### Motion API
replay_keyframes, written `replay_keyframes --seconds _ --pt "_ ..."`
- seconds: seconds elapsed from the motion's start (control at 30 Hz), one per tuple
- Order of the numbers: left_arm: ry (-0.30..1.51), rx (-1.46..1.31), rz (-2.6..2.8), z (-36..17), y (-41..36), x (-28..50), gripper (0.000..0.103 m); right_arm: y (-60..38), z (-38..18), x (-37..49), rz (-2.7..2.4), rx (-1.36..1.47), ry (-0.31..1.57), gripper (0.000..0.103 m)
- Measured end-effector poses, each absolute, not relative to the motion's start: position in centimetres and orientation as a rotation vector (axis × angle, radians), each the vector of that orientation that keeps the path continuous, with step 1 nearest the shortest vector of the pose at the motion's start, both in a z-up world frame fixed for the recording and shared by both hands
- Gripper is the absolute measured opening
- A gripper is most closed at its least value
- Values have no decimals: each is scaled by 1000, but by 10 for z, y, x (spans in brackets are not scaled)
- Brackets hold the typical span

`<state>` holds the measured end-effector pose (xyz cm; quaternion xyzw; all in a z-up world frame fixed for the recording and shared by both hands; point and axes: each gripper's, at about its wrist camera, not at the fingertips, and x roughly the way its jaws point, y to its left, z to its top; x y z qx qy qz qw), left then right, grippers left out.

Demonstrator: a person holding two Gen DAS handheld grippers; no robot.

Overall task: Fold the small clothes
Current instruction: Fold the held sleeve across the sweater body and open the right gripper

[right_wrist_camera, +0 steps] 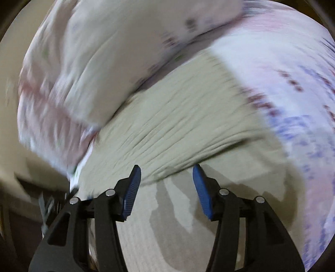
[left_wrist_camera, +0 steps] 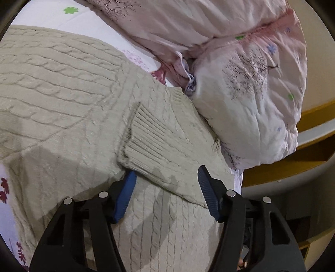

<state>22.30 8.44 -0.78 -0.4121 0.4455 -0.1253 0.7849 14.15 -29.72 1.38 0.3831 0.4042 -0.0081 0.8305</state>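
- No container shows in either view, and no brand, label or readable writing; the only markings are printed flowers on the bedsheet [left_wrist_camera: 88, 18] and dark twig-like prints on the pink duvet [left_wrist_camera: 240, 62].
- The beige cable-knit sweater [left_wrist_camera: 62, 94] lies spread on the bedsheet, filling the left and centre of the left wrist view; its far edge meets the bunched duvet at the upper right.
- A sleeve is folded across the body of the sweater, and its ribbed cuff [left_wrist_camera: 142, 142] lies at the frame's centre, just above the fingertips.
- The left gripper [left_wrist_camera: 166, 177] is released: its blue pads [left_wrist_camera: 125, 198] stand well apart at lower centre. The left pad's tip sits just under the cuff's near edge; the right pad is at the edge of the folded sleeve. The sleeve fabric lies between the pads, and they do not pinch it.
- In the right wrist view, heavily blurred, the sweater [right_wrist_camera: 178, 125] runs across the centre, with the duvet [right_wrist_camera: 94, 62] at upper left and the sheet [right_wrist_camera: 293, 94] at right.
- The right gripper [right_wrist_camera: 166, 173] is also released, its fingers parted over the knit at lower centre. A raised fold of sweater crosses just beyond the tips, and nothing is clamped.
- A wooden bed frame [left_wrist_camera: 314, 117] shows at the right edge of the left wrist view.
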Motion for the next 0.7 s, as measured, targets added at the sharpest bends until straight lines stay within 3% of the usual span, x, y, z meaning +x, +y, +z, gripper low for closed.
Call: replay_keyframes --seconds 0.07,0.1,0.13,0.17,0.33,0.4,0.47,0.5,0.53,0.7 --pt "960 -891 -263 -7 87 223 63 -307 10 146 -64 831 826 51" --pt "957 -888 -254 -7 88 223 63 -309 10 149 -77 837 813 42" --pt "957 -886 -252 -7 88 223 63 -316 8 151 -106 832 800 23" --pt "957 -885 -251 -7 87 222 63 -322 5 156 -126 823 786 12" --pt "955 -843 -242 -4 82 223 63 -347 3 141 -247 807 702 10" --pt "953 -813 -237 -3 79 224 63 -344 -1 146 -239 796 749 12" --pt "956 -791 -239 -1 77 224 63 -343 7 136 -249 750 777 29" --pt "961 -785 -246 0 77 223 63 -337 13 131 -247 728 776 46" --pt "963 -782 -251 2 79 221 63 -332 19 127 -244 708 766 54" --pt "897 -690 -253 25 102 191 69 -272 51 136 -82 499 772 57"
